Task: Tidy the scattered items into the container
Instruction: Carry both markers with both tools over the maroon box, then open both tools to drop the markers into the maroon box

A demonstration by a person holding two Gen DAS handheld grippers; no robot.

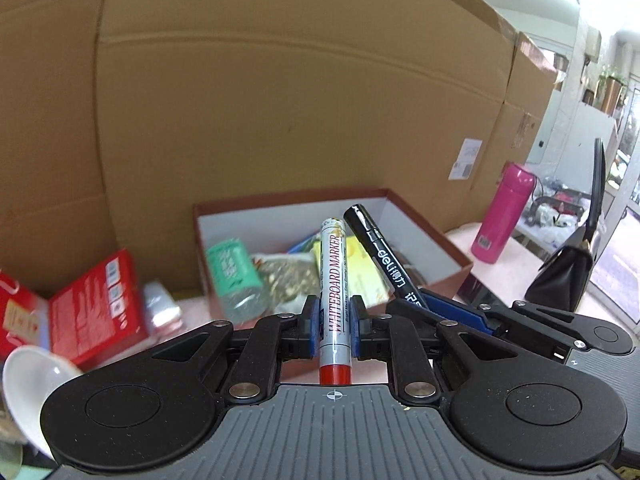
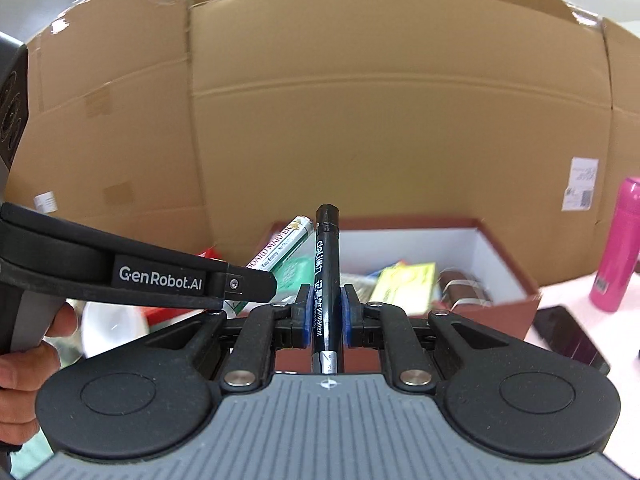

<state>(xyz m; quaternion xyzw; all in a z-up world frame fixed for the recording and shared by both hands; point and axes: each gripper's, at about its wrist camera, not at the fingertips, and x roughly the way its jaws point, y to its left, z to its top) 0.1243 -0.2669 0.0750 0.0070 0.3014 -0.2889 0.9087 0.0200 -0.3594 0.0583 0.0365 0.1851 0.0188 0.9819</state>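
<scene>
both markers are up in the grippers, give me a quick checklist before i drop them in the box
1. Left gripper clamped on the whiteboard marker: ok, pads press both sides of the barrel.
2. Right gripper clamped on the black marker: ok, held mid-barrel.
3. Markers clear of each other: cannot tell, their tips look close in both views.
4. Red box open and in front of both grippers: ok.
5. Room inside the box: ok, a bare white wall and some floor show at the right, beyond the yellow packet.
6. Markers over the box opening: cannot tell from these views.
</scene>
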